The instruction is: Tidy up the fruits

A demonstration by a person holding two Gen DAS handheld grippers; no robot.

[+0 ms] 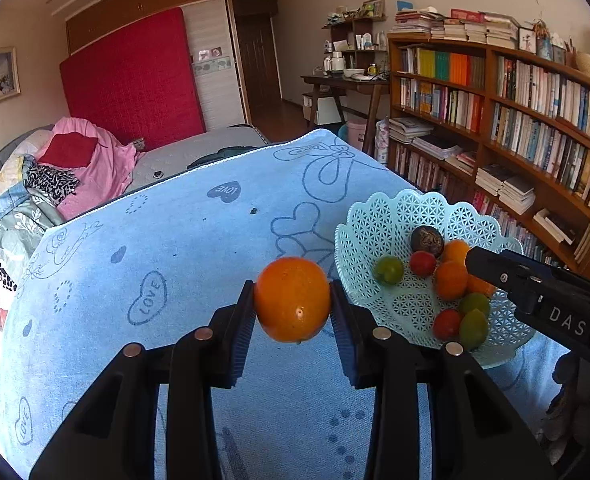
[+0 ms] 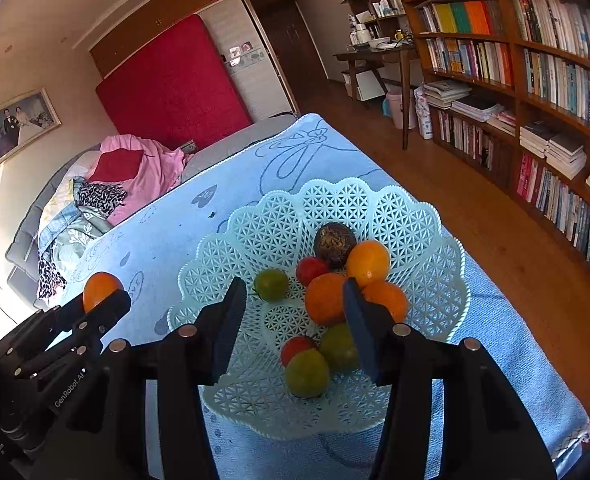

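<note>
Left gripper point(image 1: 292, 300): an orange point(image 1: 292, 299) is clamped between both pads, carried above the blue cloth point(image 1: 167, 248), just left of the basket point(image 1: 379, 216).
Right gripper point(image 2: 295, 304): fingers are parted a moderate way over the basket's middle, nothing is pinched between them.
Basket contents: three oranges point(image 2: 369, 262) are piled at centre, a dark round fruit point(image 2: 335, 242) is tucked behind them, two red fruits point(image 2: 311, 270) and three green ones point(image 2: 272, 285) are scattered around.
Basket position: set on the cloth, near its right edge.
Background: a bookshelf point(image 1: 515, 100) is seen at right, a red mattress point(image 1: 135, 80) is propped against the far wall.
</note>
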